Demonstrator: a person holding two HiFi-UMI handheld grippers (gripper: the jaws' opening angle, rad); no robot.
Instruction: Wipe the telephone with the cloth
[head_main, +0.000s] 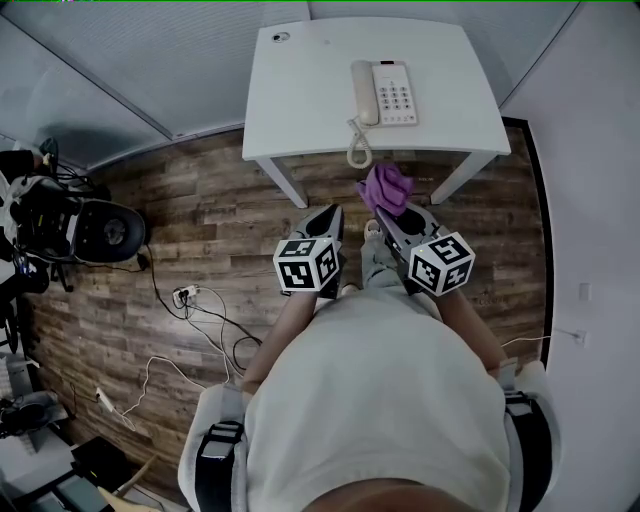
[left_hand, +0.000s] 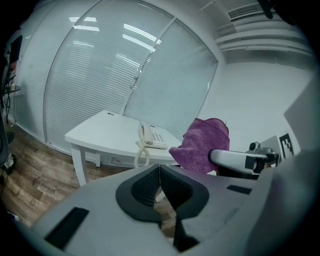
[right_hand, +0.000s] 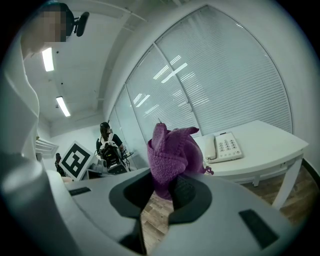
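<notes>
the cream telephone (head_main: 385, 93) is sitting on the white table (head_main: 300, 90), its coiled cord hanging over the edge. the right gripper (right_hand: 165, 187) is pinching a bunched purple cloth (right_hand: 172, 150) short of the table, while the left gripper (left_hand: 159, 176) is pressing its jaws together on nothing.

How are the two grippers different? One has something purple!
The right gripper is shut on a purple cloth; the left gripper is shut on nothing. The right gripper's jaws have a gap with the cloth in it; the left gripper's jaws meet. Both are grey, and both point toward the table with the telephone, touching neither.
</notes>
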